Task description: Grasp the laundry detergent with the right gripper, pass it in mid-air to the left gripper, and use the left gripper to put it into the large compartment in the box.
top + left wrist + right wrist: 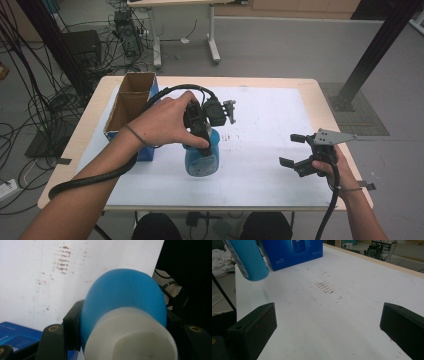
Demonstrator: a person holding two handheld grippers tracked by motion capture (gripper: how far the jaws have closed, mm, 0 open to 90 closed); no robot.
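My left gripper [202, 137] is shut on a blue bottle [202, 159] near its white cap [130, 337], over the middle of the white sheet [270, 110]. Black pads [72, 323] press on both sides of the bottle [125, 295]. The bottle is tilted and its base points toward the table's front edge. In the right gripper view its lower end [247, 260] appears to hang just above the sheet. My right gripper [291, 149] stands open at the right of the table. Nothing is between its jaws [329, 322].
A blue carton [131, 112] with an open top stands at the left of the table, close behind the bottle, and shows as a blue box [294, 251] and a blue corner [15, 336]. Brown smudges [325, 287] mark the sheet. Cables and desk legs lie beyond the table.
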